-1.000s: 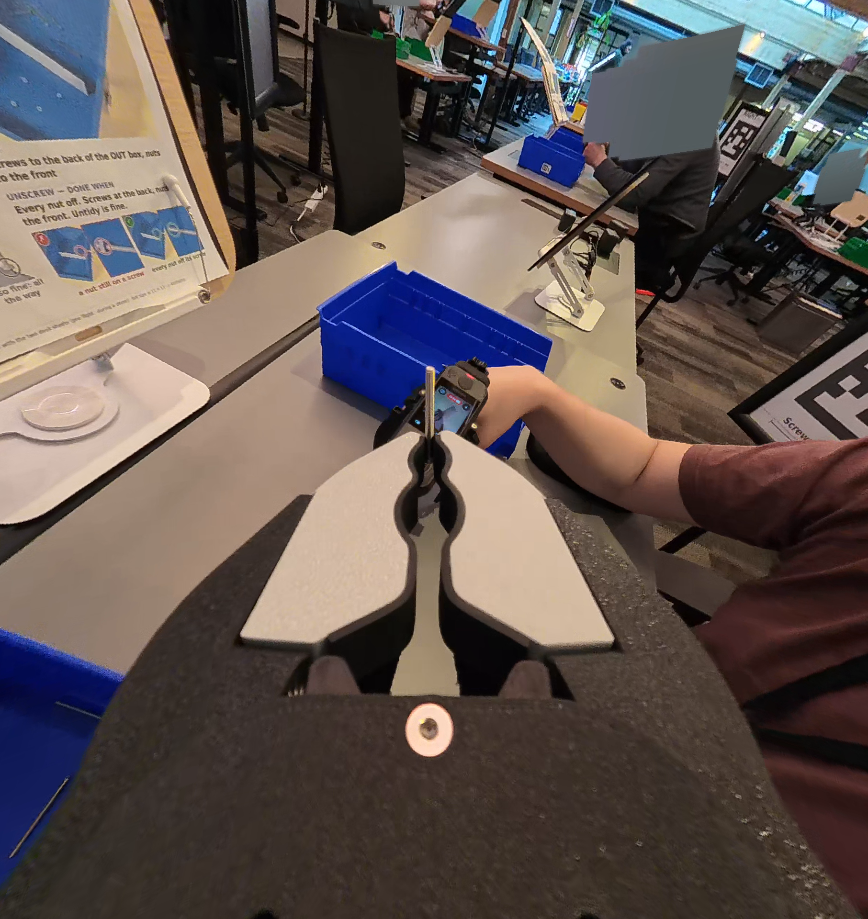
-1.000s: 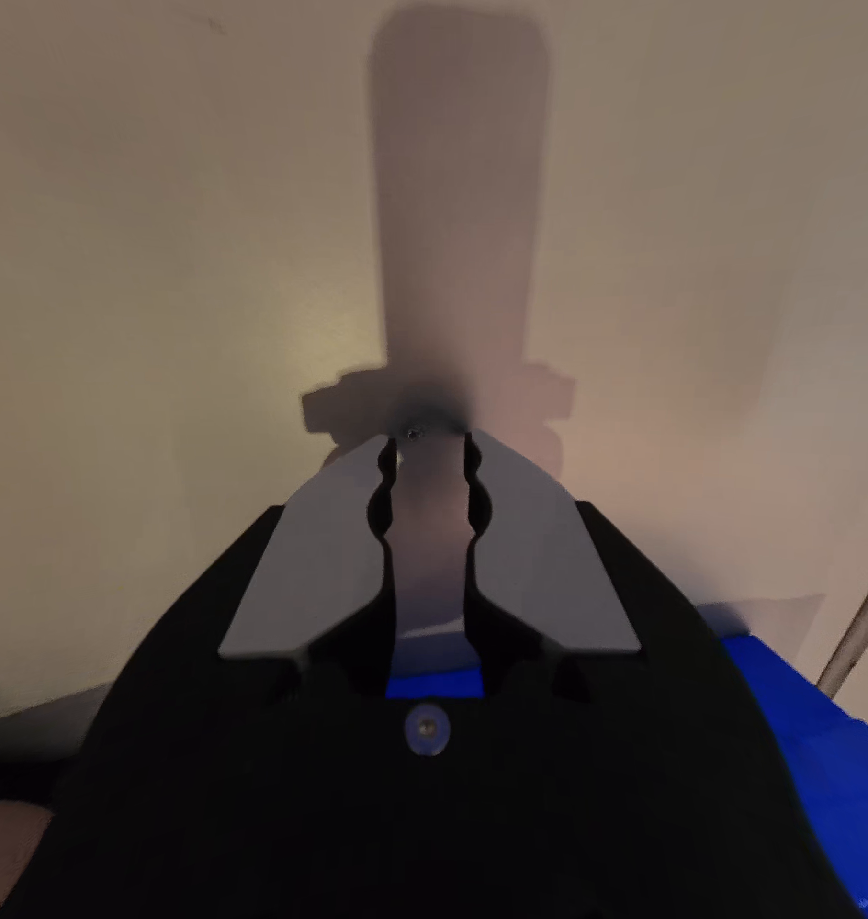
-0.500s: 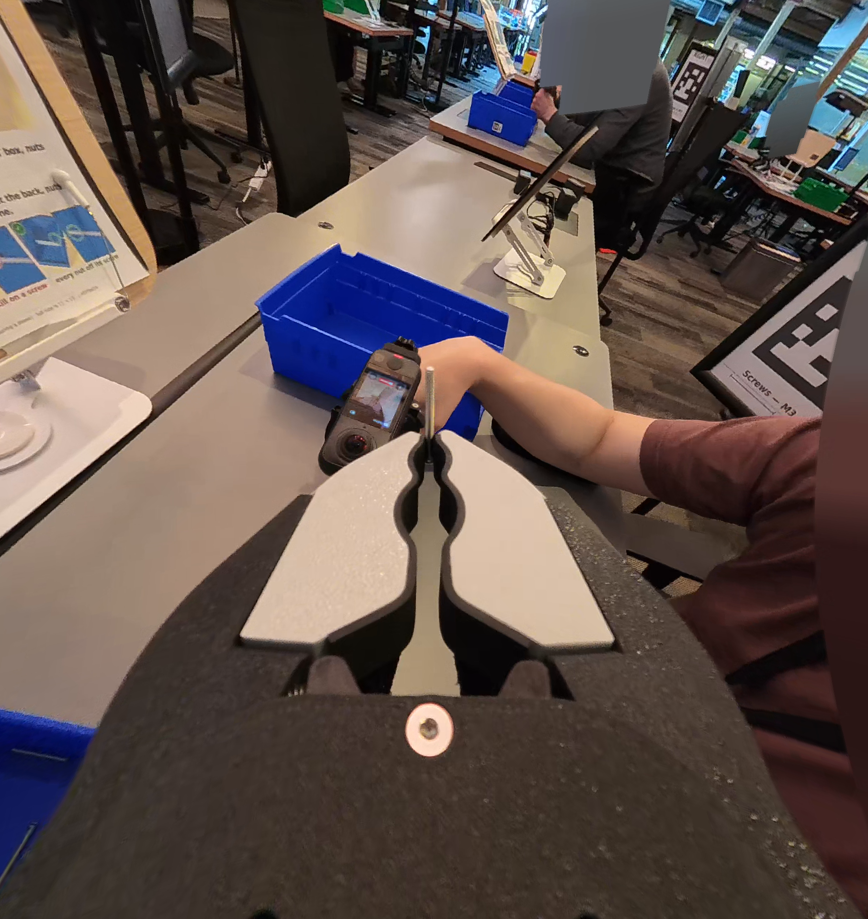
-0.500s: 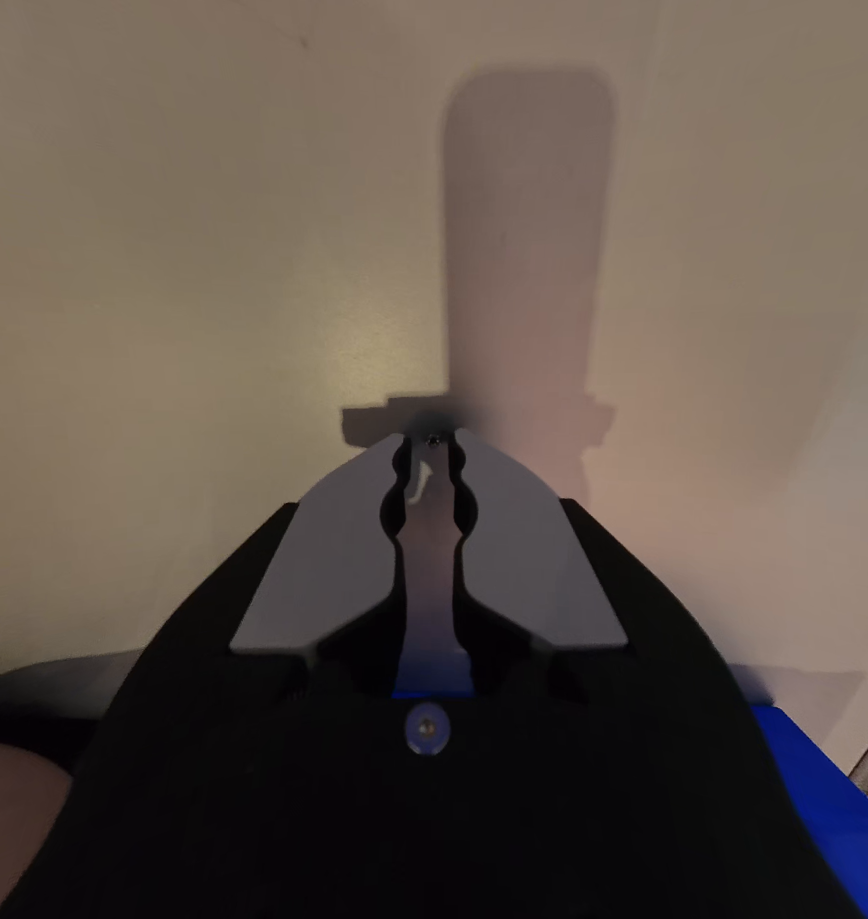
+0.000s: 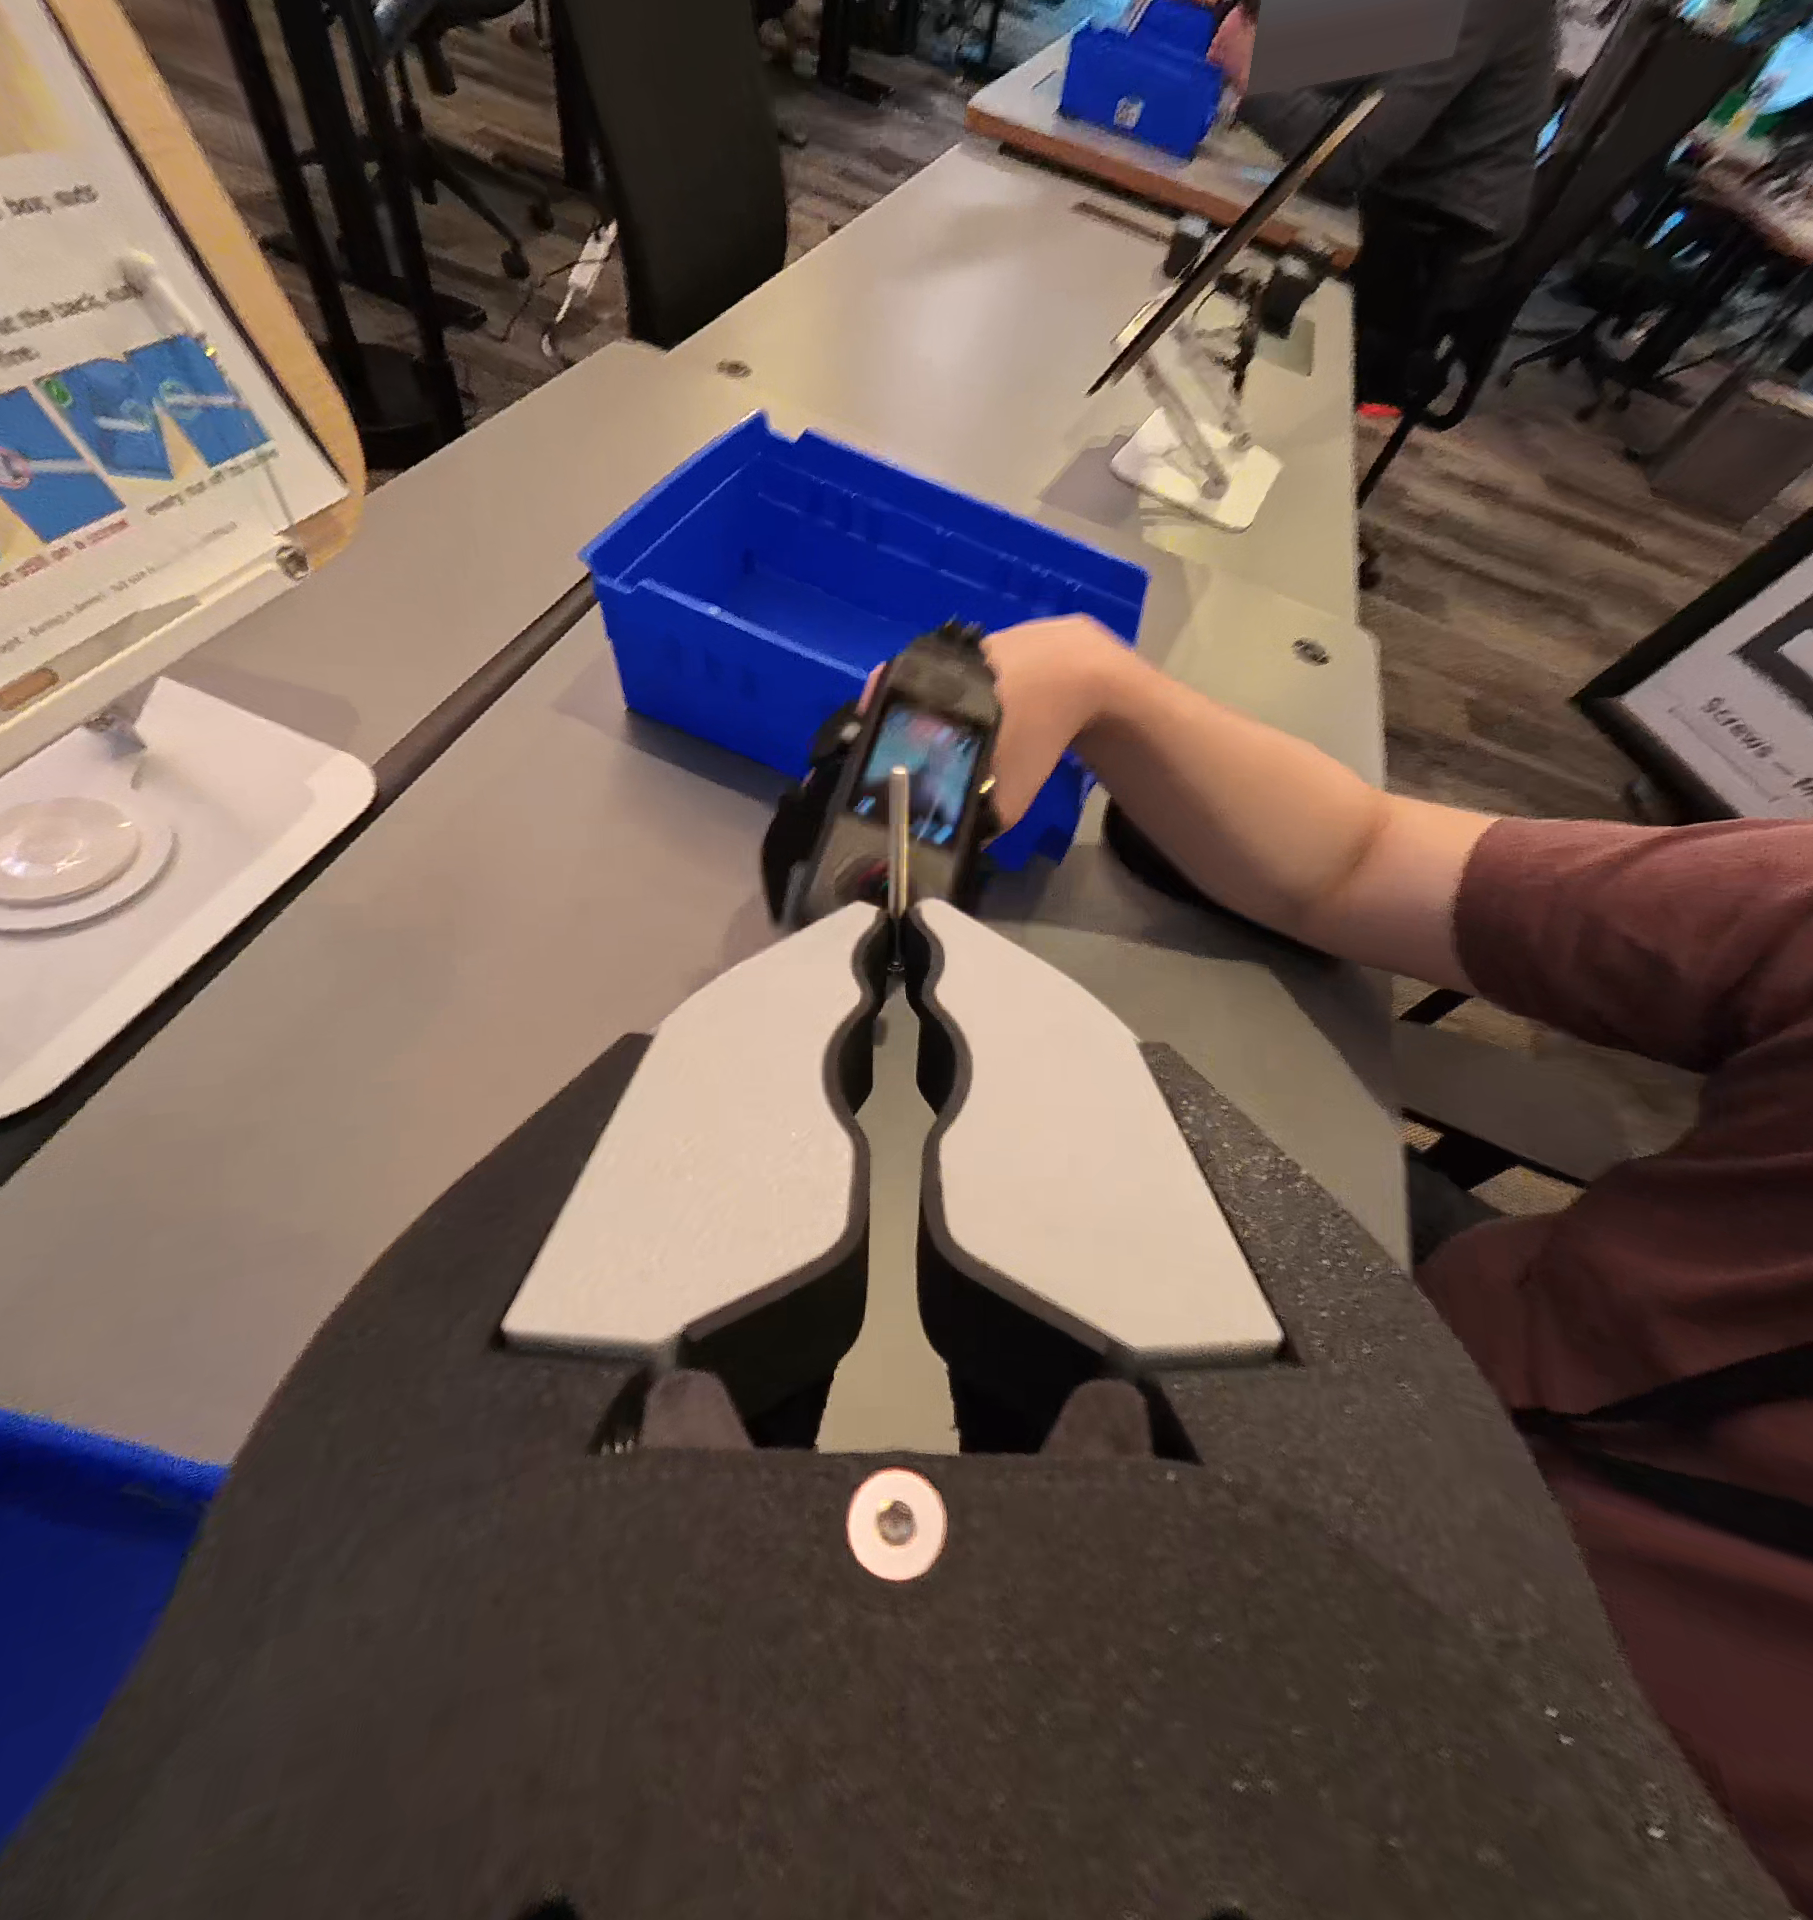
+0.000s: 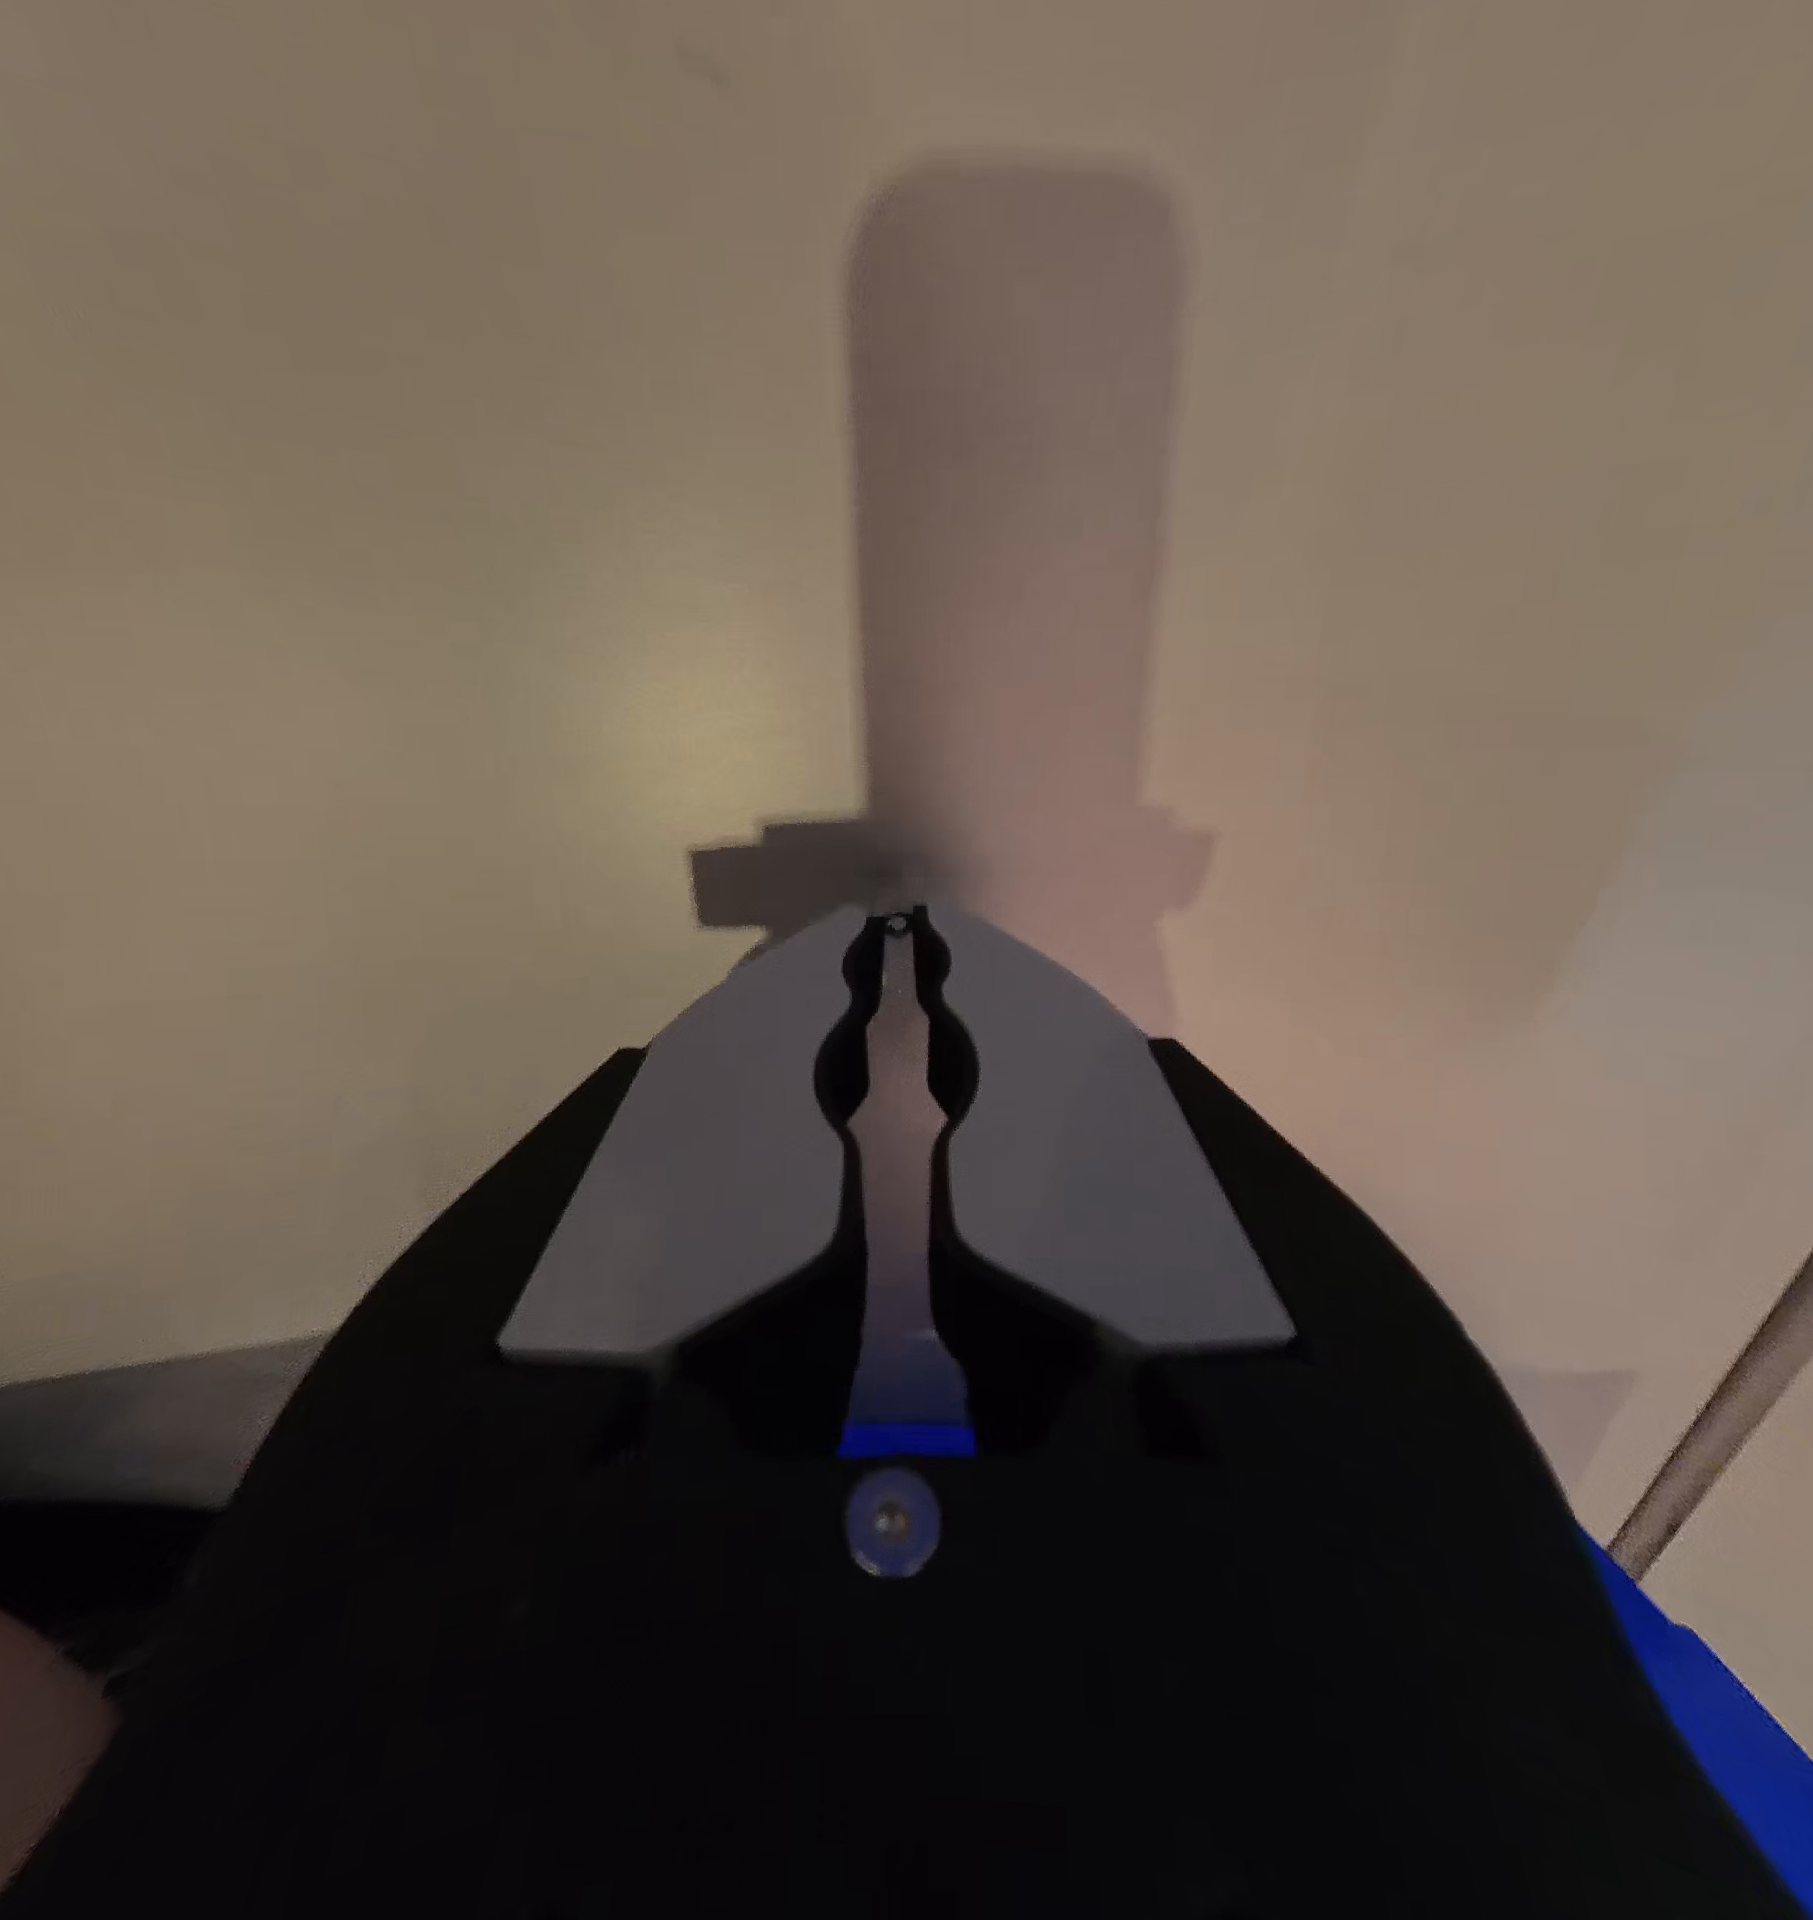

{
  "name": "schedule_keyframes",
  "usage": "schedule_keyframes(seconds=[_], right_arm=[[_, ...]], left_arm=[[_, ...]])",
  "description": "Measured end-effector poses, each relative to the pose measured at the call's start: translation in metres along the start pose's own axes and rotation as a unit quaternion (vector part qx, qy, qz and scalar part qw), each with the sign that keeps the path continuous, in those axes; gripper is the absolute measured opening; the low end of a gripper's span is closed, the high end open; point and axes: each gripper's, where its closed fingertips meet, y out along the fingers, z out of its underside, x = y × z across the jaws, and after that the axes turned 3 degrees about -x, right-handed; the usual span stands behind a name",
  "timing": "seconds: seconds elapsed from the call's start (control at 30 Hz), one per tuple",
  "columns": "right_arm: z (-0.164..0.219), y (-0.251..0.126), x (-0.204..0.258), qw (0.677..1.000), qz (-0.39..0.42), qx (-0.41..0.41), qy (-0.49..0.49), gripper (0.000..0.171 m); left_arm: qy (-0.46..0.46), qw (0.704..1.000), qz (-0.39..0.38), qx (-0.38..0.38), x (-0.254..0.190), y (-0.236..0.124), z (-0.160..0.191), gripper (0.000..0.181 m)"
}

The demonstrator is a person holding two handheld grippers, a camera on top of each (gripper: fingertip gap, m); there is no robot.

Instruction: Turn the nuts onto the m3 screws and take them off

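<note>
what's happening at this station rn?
A person is working two handheld grippers at a grey table. The left gripper is shut on a thin screw that sticks out past its fingers. The right gripper is pressed tip-down on the table beside a blue bin, closed on a tiny dark piece, probably a nut. They aren't joined yet.

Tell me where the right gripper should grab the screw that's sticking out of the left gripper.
Grip the bare shaft of the screw near its free end, coming from beyond that end. The left gripper already clamps its base, so only the thin upright stem above the jaws is exposed.
</note>
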Motion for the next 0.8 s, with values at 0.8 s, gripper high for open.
schedule_keyframes(seconds=[0.8], right_arm=[[-0.074,-0.184,0.029,0.92,0.065,-0.386,-0.034,0.006]], left_arm=[[0.143,0.966,0.026,0.211,-0.018,0.085,0.078,0.002]])
